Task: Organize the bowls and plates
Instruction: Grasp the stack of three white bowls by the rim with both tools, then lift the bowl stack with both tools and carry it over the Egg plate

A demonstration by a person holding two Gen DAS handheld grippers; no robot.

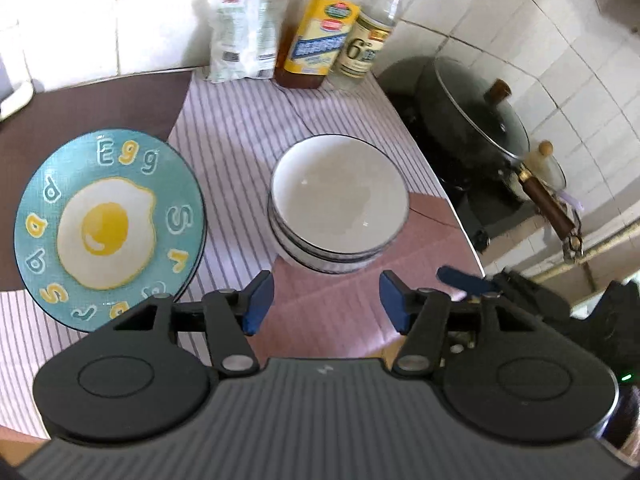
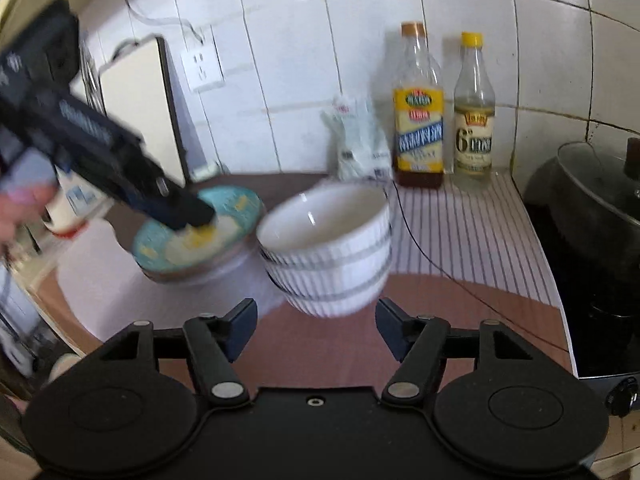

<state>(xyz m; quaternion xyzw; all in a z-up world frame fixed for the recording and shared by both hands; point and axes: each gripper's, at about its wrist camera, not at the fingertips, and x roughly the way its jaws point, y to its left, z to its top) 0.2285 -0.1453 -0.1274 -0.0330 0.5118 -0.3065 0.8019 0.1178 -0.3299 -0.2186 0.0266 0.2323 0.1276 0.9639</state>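
A teal plate (image 1: 108,224) painted with a fried egg lies on top of a short stack at the left. Beside it, on the striped cloth, stands a stack of three white bowls (image 1: 338,204) with dark rims. My left gripper (image 1: 326,304) is open and empty, just short of the bowls. In the right wrist view the bowls (image 2: 328,248) stand right in front of my right gripper (image 2: 316,328), which is open and holds nothing. There the left gripper (image 2: 192,216) is blurred and reaches in over the plate (image 2: 236,208).
Two bottles (image 2: 420,120) and a white bag (image 2: 360,140) stand against the tiled wall. A dark pot with a glass lid (image 1: 476,120) sits on the stove at the right. A hand (image 2: 20,204) holds the left gripper. A white board (image 2: 136,112) leans at the left.
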